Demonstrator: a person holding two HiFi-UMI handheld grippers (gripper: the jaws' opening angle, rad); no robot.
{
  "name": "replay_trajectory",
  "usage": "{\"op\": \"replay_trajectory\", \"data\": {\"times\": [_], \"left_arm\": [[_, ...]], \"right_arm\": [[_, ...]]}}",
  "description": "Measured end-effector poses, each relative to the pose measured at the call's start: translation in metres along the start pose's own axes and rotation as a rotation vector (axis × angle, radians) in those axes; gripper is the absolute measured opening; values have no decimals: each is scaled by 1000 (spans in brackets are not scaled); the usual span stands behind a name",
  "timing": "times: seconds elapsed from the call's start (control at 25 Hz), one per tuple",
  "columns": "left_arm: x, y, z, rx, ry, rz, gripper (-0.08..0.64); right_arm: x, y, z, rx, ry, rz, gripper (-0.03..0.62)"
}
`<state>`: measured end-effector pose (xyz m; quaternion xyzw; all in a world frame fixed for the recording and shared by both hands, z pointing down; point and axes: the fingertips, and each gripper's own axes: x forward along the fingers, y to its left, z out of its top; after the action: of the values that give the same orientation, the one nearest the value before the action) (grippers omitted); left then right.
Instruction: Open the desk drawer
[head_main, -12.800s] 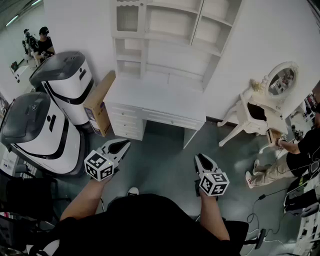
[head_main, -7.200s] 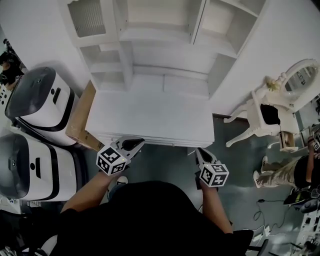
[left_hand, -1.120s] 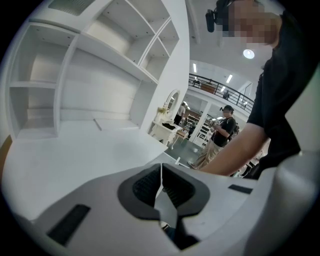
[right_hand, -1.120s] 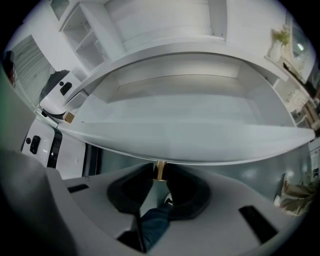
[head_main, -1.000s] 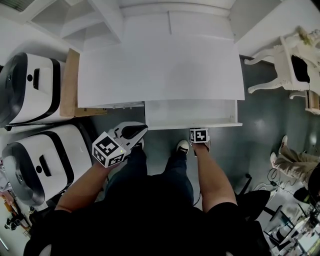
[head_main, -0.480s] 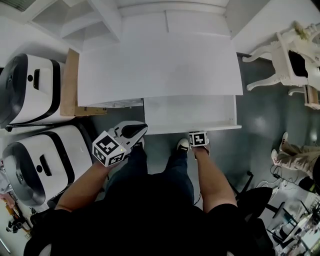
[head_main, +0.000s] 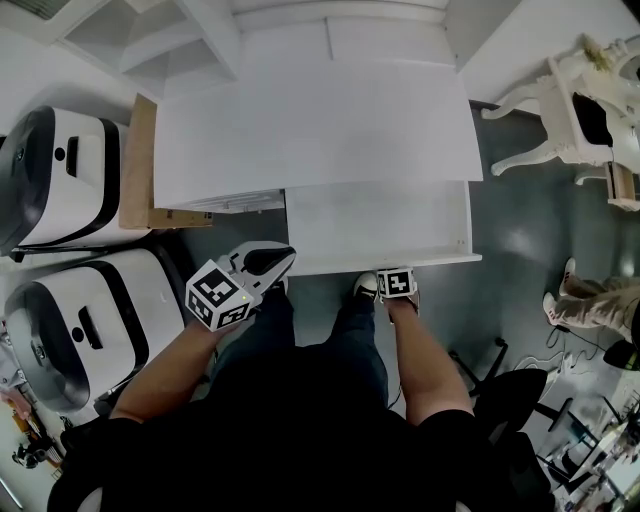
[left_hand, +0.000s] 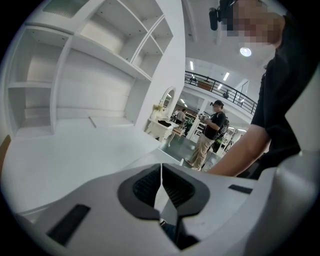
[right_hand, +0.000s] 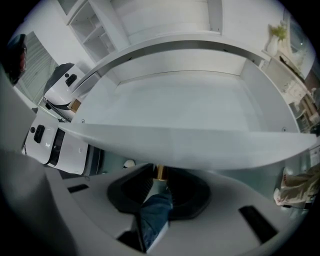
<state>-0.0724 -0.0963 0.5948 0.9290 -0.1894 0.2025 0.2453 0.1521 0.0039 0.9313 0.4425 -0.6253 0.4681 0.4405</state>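
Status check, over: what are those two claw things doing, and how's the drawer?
Right gripper shut on brass knob. Left gripper shut, empty. Desk drawer open, well out. Person's shoe just under its front.

The white desk drawer (head_main: 375, 225) is pulled far out from under the white desk top (head_main: 315, 130). Its small gold knob (right_hand: 160, 171) sticks out in front.

Drawer (head_main: 375, 225): out from under the desk (head_main: 320, 110), toward its right end.
Right gripper (head_main: 396, 274): at the drawer's front, seemingly on its knob (right_hand: 160, 171).
Left gripper (head_main: 283, 256): just left of the drawer.
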Motion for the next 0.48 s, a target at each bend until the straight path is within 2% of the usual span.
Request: {"op": "replay_trajectory", "data": {"times": [0.48], "left_arm": [[-3, -8, -7, -1, 10, -9, 17]], "right_arm": [[-3, 3, -14, 19, 7, 2, 83]]}}
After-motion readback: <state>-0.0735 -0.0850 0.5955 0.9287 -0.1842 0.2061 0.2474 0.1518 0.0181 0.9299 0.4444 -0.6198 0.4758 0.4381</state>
